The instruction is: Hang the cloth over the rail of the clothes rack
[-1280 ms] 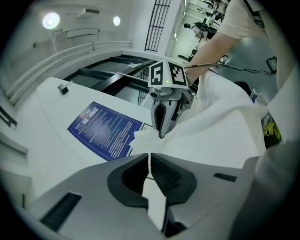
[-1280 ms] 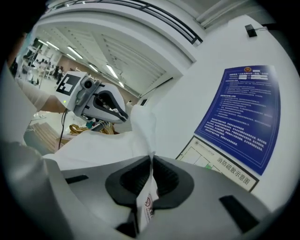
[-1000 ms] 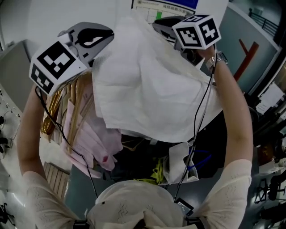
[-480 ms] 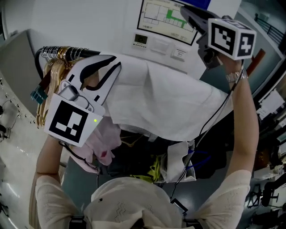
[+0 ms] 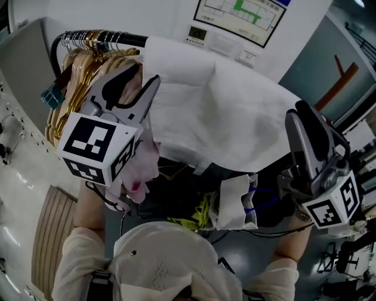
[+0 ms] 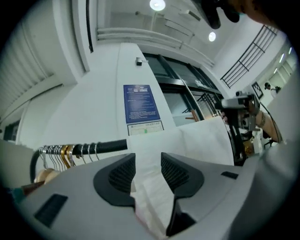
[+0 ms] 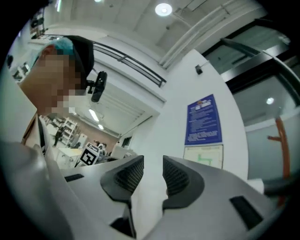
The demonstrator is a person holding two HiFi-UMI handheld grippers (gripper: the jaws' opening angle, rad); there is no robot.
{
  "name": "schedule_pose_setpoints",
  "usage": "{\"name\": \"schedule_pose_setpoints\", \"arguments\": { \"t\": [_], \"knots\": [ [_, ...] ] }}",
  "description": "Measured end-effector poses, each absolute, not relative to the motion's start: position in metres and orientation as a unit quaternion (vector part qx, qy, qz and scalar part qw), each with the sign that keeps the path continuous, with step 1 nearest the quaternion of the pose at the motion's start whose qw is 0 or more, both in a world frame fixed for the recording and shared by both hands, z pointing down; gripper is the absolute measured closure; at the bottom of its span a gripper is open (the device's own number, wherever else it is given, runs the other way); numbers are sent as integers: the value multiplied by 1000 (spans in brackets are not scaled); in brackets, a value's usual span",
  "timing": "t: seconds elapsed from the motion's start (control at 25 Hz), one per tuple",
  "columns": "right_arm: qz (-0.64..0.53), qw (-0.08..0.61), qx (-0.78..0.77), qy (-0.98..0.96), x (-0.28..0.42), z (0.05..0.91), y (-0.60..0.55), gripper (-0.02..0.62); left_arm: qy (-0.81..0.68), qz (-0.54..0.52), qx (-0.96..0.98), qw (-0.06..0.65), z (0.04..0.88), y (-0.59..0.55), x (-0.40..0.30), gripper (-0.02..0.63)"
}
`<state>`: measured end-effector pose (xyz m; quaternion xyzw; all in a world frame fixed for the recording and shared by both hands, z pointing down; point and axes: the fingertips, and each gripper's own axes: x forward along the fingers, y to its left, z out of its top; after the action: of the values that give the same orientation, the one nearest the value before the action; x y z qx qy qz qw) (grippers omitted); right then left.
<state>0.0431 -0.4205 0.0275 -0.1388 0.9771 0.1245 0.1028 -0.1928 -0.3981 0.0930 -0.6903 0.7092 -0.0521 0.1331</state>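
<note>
From the head view, we saw two grippers held up by bare forearms. The left gripper (image 5: 143, 79) was raised beside the rail (image 5: 117, 39) and pointed up at the cloth (image 5: 217, 117). The right gripper (image 5: 299, 113) sat lower, near the cloth's right edge. One white cloth lay draped over the one black rail. A bunch of golden hangers (image 5: 76, 76) crowded the rail's left end, with a pink garment (image 5: 141, 170) below. Behind stood a white wall with a chart panel (image 5: 241, 14).

In the left gripper view, the left gripper (image 6: 148, 164) had just been opening its jaws. They stood apart, and a fold of the cloth (image 6: 201, 140) lay loose between them. The rail (image 6: 110, 146) ran behind, under one blue notice (image 6: 140, 103) and two ceiling lights (image 6: 157, 4).

In the right gripper view, the right gripper (image 7: 153, 171) held its jaws apart with nothing between them. It faced a white wall bearing one blue notice (image 7: 204, 119), with one ceiling light (image 7: 163, 8) above.
</note>
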Motion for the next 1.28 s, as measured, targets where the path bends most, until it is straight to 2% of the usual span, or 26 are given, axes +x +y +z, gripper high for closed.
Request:
{"name": "schedule_pose_setpoints", "arguments": {
  "t": [0.16, 0.28, 0.48, 0.6, 0.68, 0.84, 1.0, 1.2, 1.28],
  "knots": [
    [68, 118, -274, 952, 97, 84, -458, 482, 708, -32, -695, 123, 103, -404, -199, 449],
    [50, 142, -340, 928, 134, 96, -472, 483, 700, -3, -707, 104, 104, -406, -207, 449],
    [30, 129, -349, 928, 164, 85, -487, 483, 663, 13, -746, 61, 107, -423, -204, 449],
    [22, 122, -341, 932, 165, 85, -498, 483, 666, 19, -743, 63, 107, -427, -206, 451],
    [0, 143, -310, 940, 160, 88, -500, 483, 672, 20, -737, 69, 110, -421, -209, 455],
    [-18, 159, -300, 940, 161, 91, -512, 483, 679, 34, -730, 71, 104, -408, -216, 567],
    [-5, 133, -306, 943, 167, 85, -517, 483, 671, 27, -736, 85, 93, -406, -204, 589],
    [-16, 142, -322, 936, 161, 83, -522, 485, 675, 9, -729, 112, 78, -404, -205, 591],
    [-17, 145, -324, 935, 163, 81, -523, 571, 679, 21, -725, 111, 68, -403, -215, 591]
  ]
}}
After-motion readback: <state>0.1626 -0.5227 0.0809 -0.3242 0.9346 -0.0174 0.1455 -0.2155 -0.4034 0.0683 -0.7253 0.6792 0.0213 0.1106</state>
